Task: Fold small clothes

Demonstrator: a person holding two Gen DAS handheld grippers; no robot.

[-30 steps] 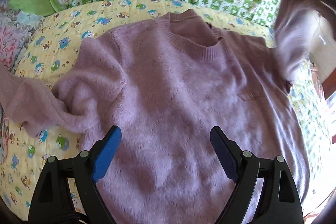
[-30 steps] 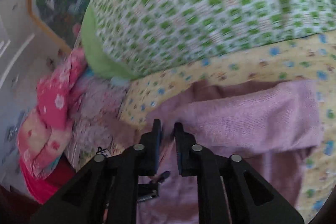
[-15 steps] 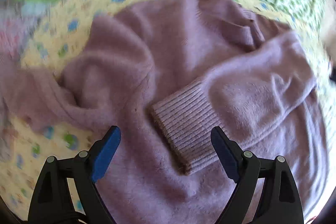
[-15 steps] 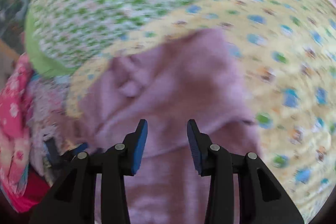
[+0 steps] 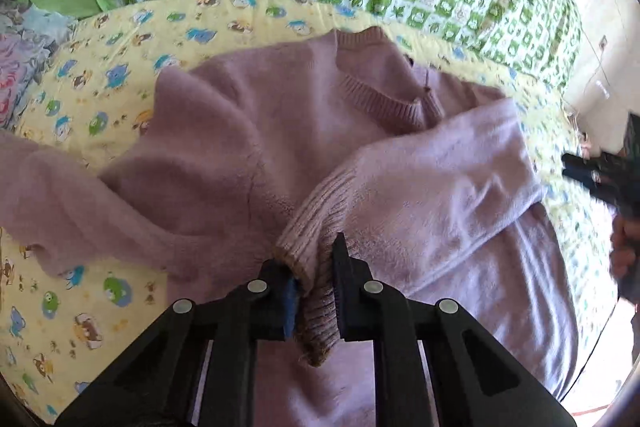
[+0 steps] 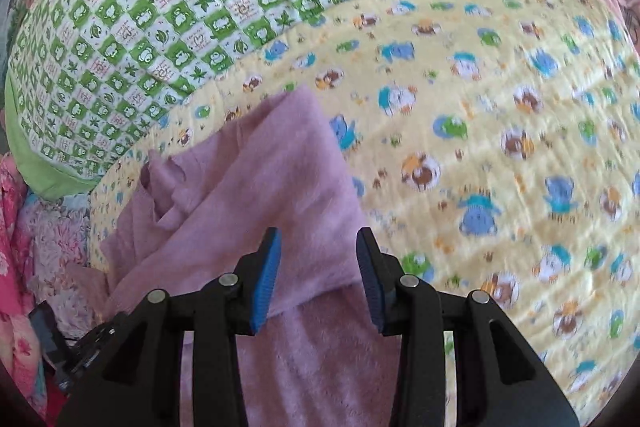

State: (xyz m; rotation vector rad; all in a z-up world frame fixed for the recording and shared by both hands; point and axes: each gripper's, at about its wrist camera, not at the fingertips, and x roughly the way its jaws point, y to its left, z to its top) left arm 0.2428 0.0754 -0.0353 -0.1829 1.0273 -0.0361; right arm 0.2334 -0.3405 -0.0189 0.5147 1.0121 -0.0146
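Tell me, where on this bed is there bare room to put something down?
Bare yellow sheet lies right of the purple sweater, below the green checked quilt. The side by the pink clothes pile is crowded.

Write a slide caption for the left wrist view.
Left gripper pinches the ribbed cuff of a mauve sweater, sleeve folded across its chest, on a cartoon-print sheet.
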